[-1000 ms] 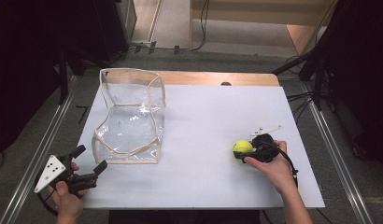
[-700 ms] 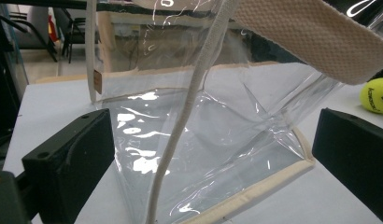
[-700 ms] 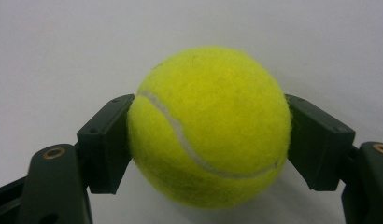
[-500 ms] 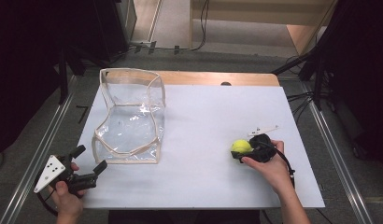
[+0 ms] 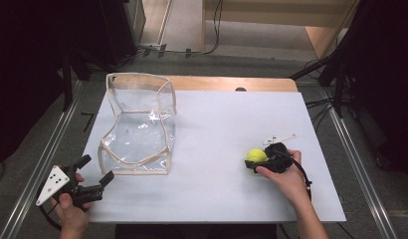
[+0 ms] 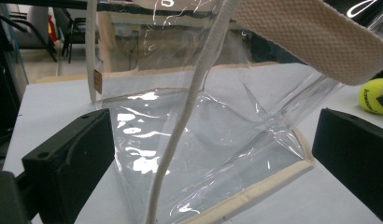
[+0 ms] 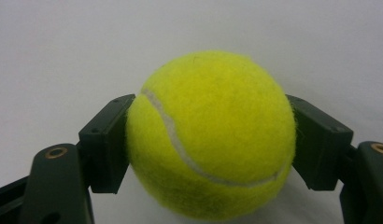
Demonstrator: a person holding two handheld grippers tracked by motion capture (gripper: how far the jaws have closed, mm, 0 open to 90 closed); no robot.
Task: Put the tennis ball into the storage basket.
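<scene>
A yellow tennis ball [image 5: 255,156] rests on the white table [image 5: 222,134] at the right, and my right gripper [image 5: 255,162] is shut on it. Both black jaws press its sides, as the right gripper view shows on the ball [image 7: 210,133]. A clear plastic pouch with beige trim [image 5: 138,124] stands open on the left half of the table. My left gripper [image 5: 96,170] is held at the table's front left corner, jaws wide open and pointing at the pouch [image 6: 203,135] without touching it. The ball [image 6: 374,95] also appears far right in that view.
A small white flat piece [image 5: 280,138] lies just behind my right hand. A wooden strip [image 5: 232,83] runs along the table's far edge. Metal rails [image 5: 358,164] flank both sides, with cables on the floor beyond.
</scene>
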